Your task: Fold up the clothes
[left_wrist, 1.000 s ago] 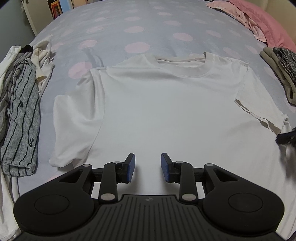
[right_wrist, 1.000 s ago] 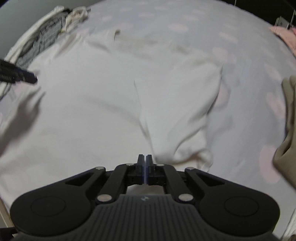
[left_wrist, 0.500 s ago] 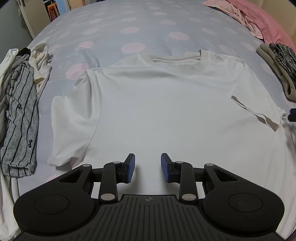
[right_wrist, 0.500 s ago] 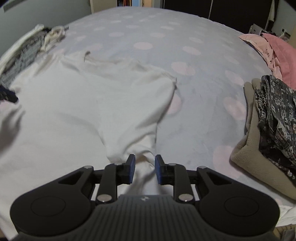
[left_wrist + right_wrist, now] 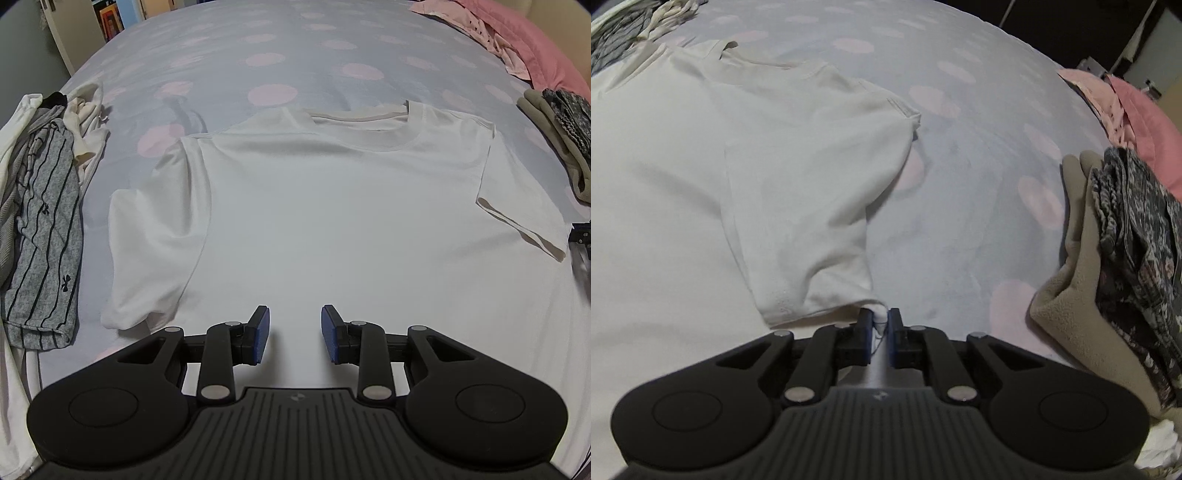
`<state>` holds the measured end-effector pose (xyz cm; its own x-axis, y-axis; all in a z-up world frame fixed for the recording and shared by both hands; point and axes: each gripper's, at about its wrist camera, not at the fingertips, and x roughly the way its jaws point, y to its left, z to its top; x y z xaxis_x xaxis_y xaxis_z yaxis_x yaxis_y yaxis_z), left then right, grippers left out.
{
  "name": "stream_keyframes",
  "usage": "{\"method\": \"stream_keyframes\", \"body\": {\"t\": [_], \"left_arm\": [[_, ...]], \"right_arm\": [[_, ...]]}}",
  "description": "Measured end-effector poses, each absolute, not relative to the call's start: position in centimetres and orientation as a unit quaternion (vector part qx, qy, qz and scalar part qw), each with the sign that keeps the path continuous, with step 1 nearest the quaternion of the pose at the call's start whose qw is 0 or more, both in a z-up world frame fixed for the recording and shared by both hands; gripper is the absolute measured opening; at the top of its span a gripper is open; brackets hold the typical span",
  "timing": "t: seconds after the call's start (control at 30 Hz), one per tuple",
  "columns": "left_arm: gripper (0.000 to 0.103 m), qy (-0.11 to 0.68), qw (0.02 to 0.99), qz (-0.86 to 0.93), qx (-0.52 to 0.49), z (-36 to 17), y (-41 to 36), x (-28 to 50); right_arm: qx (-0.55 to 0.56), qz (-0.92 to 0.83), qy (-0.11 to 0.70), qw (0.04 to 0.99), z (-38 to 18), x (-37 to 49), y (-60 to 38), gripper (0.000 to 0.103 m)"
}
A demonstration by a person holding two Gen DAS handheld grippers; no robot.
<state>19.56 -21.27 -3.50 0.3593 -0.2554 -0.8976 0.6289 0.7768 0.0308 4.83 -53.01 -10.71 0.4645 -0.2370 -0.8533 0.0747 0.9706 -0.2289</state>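
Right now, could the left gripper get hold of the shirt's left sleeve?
Probably yes. The left gripper is open over the shirt, and the sleeve lies flat and uncovered beside it, nothing between.

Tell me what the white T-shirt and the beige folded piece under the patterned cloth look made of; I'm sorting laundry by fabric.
White T-shirt: thin matte knit, probably cotton jersey, judging by the ribbed collar, stitched hems and soft creases. Beige folded piece: thicker, fuzzy and matte, likely fleece, with rounded bulky folds. Neither fibre can be confirmed by sight.
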Motion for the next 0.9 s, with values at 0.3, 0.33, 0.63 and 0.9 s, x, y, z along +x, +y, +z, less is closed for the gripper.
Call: {"method": "stream_keyframes", "body": {"t": [0.3,0.33,0.63,0.9], "left_arm": [[0.046,0.464,0.822,-0.284,0.166,-2.2,-19.5,19.9],[0.046,0.46,0.826,-0.284,0.158,-2.0,-19.1,20.0],[0.058,0.431,0.864,-0.251,0.069,-0.7,-14.0,21.4],[0.069,0.382,0.902,-0.2,-0.007,0.9,-7.8,22.3]], "right_arm": [[-0.029,-0.136,0.493,0.859,-7.4,3.5,-53.8,0.033],[-0.022,-0.145,0.484,0.863,-6.9,3.2,-54.0,0.037],[0.087,-0.186,0.436,0.876,-3.8,1.3,-54.5,0.055],[0.117,-0.178,0.44,0.872,-3.0,1.5,-50.5,0.063]]}}
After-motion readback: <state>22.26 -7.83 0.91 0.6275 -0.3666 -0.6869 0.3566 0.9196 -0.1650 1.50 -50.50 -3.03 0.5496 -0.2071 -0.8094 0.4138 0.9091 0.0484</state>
